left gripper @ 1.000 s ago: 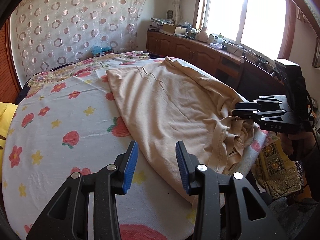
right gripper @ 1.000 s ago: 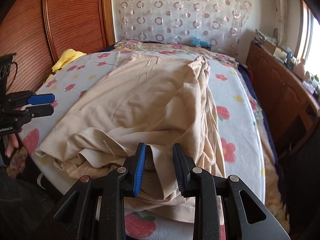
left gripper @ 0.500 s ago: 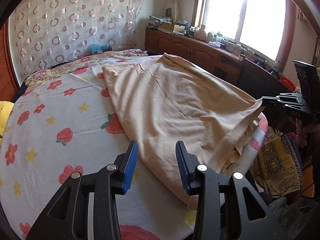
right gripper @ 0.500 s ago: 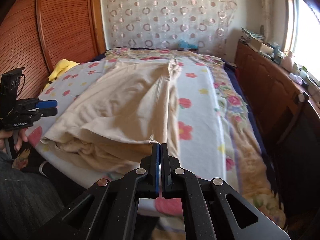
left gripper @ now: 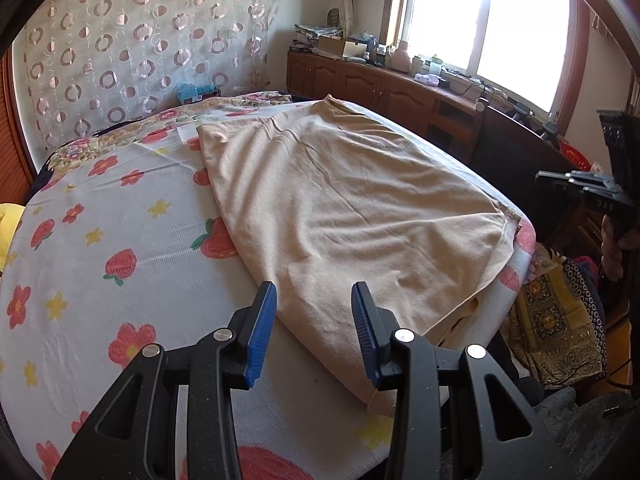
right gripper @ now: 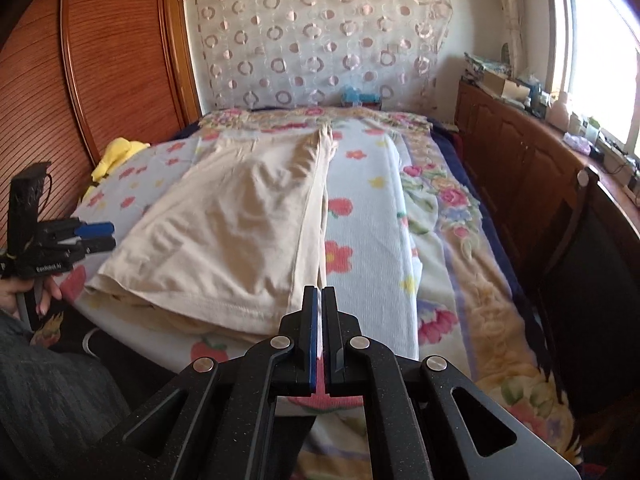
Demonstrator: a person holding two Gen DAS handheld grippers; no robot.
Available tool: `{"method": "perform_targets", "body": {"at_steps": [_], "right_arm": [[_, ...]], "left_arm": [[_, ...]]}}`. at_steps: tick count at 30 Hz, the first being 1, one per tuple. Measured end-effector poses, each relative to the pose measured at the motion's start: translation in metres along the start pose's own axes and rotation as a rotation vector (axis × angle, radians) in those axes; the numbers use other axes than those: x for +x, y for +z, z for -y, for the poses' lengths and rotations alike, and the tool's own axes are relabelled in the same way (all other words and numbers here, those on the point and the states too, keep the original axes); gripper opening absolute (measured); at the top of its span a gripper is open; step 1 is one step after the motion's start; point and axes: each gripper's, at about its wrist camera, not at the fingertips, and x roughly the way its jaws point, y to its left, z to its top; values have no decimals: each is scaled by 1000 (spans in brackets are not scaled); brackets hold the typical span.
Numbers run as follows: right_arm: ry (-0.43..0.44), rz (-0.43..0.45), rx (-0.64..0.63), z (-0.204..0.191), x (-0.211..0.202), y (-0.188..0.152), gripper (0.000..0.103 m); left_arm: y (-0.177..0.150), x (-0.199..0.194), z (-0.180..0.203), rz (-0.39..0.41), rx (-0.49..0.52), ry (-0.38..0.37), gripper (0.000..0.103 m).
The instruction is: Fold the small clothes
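At the bed's left edge, near the ribbed wooden panel (right gripper: 100,60), we see a yellow cloth (right gripper: 116,152) bunched up. The flowered sheet (left gripper: 100,240) covers the bed from there across to the far side.

A hand (right gripper: 24,292) holds the left gripper (left gripper: 314,292) at the near edge of the bed. Its blue pads (left gripper: 262,328) stand spread apart with nothing pinched between them. They hover over the near left corner of the garment, above the cloth rather than on it.

The beige garment (left gripper: 340,208) lies spread flat on the sheet. It runs from the bed's near edge up toward the far edge, where a circle-patterned curtain (right gripper: 320,40) hangs. Its left side is a straight fold line and its near hem curves along the bed's near edge. A second layer of the same fabric shows beneath that hem.

The right gripper (right gripper: 321,292) has its jaws pressed together. In its own view the tips sit just beside the garment's near right corner. From the left view it hangs off the bed's edge, apart from the cloth, so we read it as holding no fabric.

A wooden cabinet (right gripper: 512,152) lines the wall beside the bed's right edge, under a bright window (left gripper: 480,12).
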Motion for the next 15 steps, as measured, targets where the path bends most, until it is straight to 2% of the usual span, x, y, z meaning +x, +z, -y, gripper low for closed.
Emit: {"method": "perform_targets", "body": {"at_steps": [2, 4, 6, 9, 15], "right_arm": [[-4, 20, -9, -6, -2, -8, 6], [-6, 30, -10, -13, 5, -10, 17], [-2, 33, -4, -22, 15, -10, 38], [38, 19, -2, -29, 31, -12, 46], [-4, -40, -22, -35, 61, -18, 49]], "left_arm": [[-1, 2, -1, -10, -2, -2, 40], [-3, 4, 0, -18, 1, -1, 41], [-5, 4, -2, -27, 2, 0, 41], [-11, 7, -1, -50, 2, -2, 41], [-22, 8, -6, -70, -15, -15, 41]]}}
